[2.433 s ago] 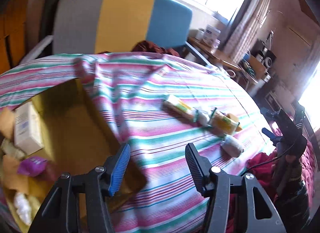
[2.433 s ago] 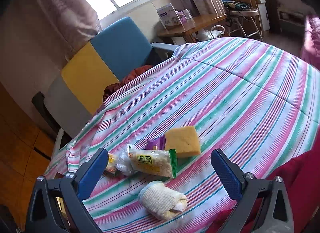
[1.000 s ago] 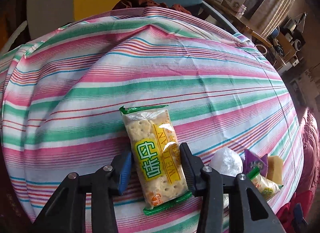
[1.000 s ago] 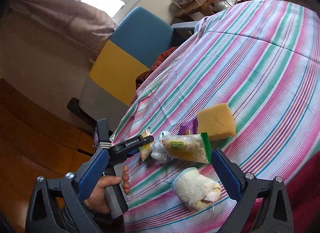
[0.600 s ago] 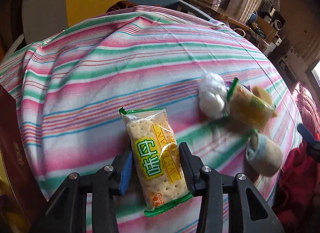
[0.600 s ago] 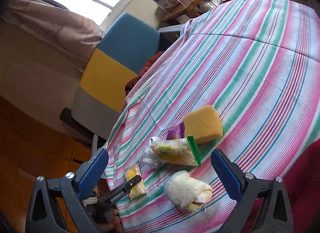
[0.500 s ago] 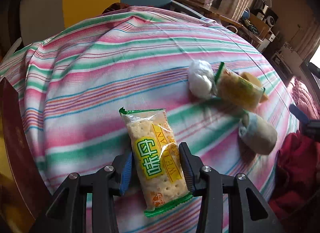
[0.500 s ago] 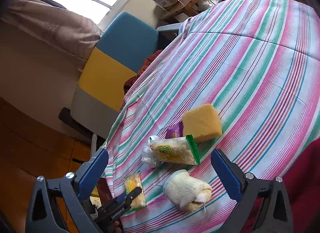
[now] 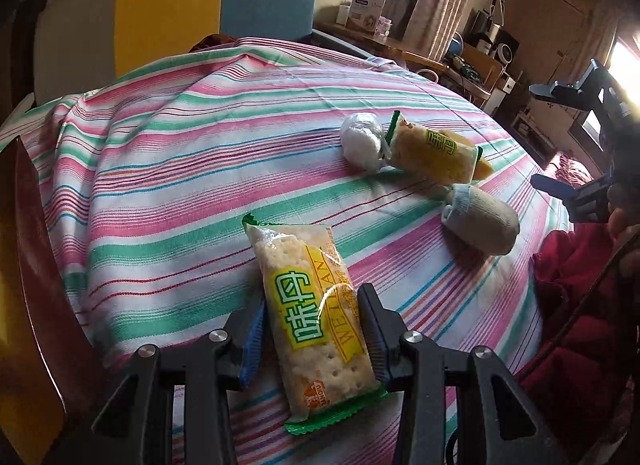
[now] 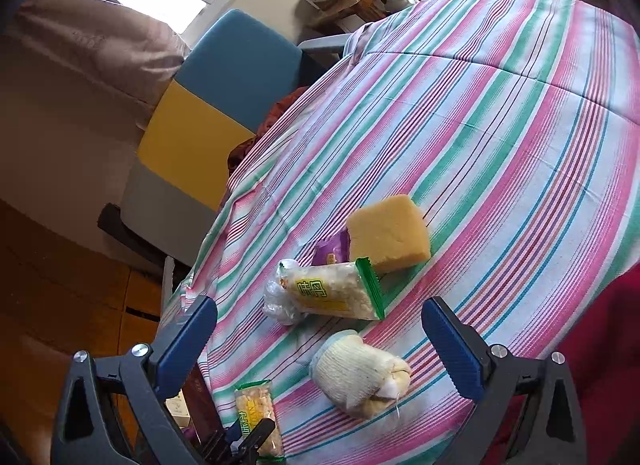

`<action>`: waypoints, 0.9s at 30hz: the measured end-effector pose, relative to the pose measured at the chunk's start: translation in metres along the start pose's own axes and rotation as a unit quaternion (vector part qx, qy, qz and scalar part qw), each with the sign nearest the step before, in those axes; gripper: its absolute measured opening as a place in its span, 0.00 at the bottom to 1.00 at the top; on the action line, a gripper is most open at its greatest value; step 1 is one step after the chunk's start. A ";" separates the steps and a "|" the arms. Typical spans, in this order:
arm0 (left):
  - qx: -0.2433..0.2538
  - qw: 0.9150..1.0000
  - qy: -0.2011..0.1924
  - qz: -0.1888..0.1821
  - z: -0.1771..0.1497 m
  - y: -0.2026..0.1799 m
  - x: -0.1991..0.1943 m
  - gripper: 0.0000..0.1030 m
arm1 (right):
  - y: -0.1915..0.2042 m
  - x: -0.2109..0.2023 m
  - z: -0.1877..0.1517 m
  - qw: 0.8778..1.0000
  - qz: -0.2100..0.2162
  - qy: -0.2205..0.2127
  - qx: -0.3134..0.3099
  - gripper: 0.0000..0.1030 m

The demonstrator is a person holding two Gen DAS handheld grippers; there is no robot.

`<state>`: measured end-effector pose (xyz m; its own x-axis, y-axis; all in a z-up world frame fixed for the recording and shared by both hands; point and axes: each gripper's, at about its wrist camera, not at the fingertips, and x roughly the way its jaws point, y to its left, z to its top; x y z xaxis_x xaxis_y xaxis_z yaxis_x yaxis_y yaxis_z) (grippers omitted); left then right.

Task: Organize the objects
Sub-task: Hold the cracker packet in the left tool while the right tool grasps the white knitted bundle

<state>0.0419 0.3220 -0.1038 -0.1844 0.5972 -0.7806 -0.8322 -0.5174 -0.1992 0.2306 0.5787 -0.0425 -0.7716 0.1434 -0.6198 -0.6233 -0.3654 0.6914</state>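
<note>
The left gripper (image 9: pixel 312 329) has its fingers clamped on a cracker packet (image 9: pixel 316 329), held above the striped cloth (image 9: pixel 192 169) near the box (image 9: pixel 24 285). The right gripper (image 10: pixel 320 341) hovers with fingers wide apart over a rolled sock (image 10: pixel 360 373), beside a second packet (image 10: pixel 332 293) and sponge (image 10: pixel 388 233).

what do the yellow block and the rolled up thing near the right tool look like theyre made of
Yellow block: probably foam sponge, matte; its faces look porous and grainy, with soft edges.
Rolled bundle: knit fabric, likely a sock or glove; a ribbed weave shows, with a pale blue cuff and a loose thread at one end. Its exact fibre cannot be told.
</note>
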 end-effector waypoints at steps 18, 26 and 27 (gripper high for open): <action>-0.001 0.999 -0.041 -0.018 -0.012 0.003 -0.002 0.42 | 0.024 0.047 -0.010 0.986 -0.045 0.135 -0.090 1.00; 0.000 0.999 -0.047 -0.021 -0.013 0.003 -0.002 0.42 | 0.026 0.056 -0.012 0.980 -0.064 0.155 -0.102 1.00; -0.001 0.999 -0.047 -0.022 -0.013 0.004 -0.002 0.42 | 0.026 0.057 -0.013 0.979 -0.069 0.159 -0.106 1.00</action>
<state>0.0463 0.3106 -0.1108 -0.1967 0.6740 -0.7121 -0.8399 -0.4906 -0.2323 0.1718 0.5651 -0.0644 -0.5816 -0.0765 -0.8099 -0.6526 -0.5505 0.5206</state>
